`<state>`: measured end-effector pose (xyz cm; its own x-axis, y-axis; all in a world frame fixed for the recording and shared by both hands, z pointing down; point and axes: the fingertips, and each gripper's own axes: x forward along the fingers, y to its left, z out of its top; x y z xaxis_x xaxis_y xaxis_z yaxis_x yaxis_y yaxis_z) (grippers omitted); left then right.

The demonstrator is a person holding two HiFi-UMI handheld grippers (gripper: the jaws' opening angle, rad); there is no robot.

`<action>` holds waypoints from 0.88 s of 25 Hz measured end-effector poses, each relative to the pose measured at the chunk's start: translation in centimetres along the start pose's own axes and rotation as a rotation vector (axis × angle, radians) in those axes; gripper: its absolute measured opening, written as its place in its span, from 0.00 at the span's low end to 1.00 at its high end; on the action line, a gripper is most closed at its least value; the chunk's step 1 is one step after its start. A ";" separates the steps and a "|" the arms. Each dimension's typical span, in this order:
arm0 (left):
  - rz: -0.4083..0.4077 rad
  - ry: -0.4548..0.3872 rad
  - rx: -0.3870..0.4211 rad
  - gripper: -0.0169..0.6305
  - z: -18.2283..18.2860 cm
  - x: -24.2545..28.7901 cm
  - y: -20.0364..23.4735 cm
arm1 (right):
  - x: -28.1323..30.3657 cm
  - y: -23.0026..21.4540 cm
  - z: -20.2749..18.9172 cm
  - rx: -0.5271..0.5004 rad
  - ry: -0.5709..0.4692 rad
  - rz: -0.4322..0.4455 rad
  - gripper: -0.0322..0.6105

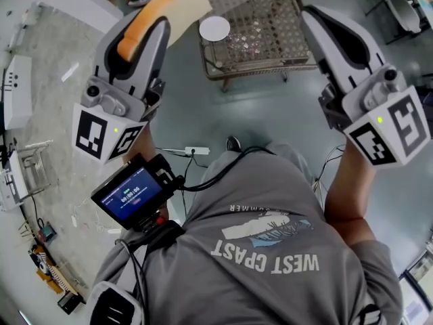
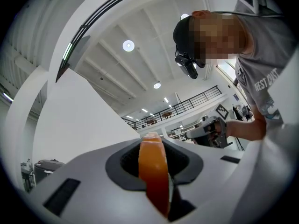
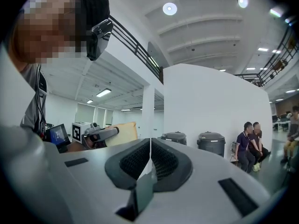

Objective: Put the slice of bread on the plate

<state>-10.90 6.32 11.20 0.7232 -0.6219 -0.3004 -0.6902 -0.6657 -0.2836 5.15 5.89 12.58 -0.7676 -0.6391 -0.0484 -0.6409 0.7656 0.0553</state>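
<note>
Bread slice [image 1: 181, 7] stands pinched by its orange crust in the left gripper [image 1: 141, 32] at near left, the jaws narrowed onto it. The right gripper [image 3: 150, 155], near right, is closed on nothing. Farther off, the white plate [image 1: 214, 28] lies at the left end of the wicker table [image 1: 270, 19]. Best to carry the slice forward and rightward over the plate, tip it flat, lower until it rests, then release.

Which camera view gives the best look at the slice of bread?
The head view: the slice of bread shows its pale face and orange crust. The left gripper view shows only the crust edge, clamped in the left gripper. The right gripper view shows it small and far.
</note>
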 end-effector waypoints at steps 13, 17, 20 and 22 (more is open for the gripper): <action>0.063 0.048 -0.007 0.17 -1.3 -0.3 1.5 | 2.5 -1.8 -0.4 0.010 0.034 0.066 0.06; 0.098 0.060 -0.020 0.17 -3.2 3.3 4.7 | 6.0 -6.1 -0.2 0.014 0.050 0.106 0.06; 0.117 0.081 -0.023 0.17 -5.6 9.8 8.8 | 10.2 -13.4 0.1 0.023 0.064 0.139 0.06; 0.139 0.091 -0.020 0.17 -6.8 14.3 11.9 | 13.0 -18.3 0.7 0.024 0.066 0.166 0.06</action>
<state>-8.63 -13.29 9.73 0.6209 -0.7425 -0.2516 -0.7836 -0.5783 -0.2270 6.91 -16.42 10.19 -0.8620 -0.5063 0.0248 -0.5054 0.8622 0.0333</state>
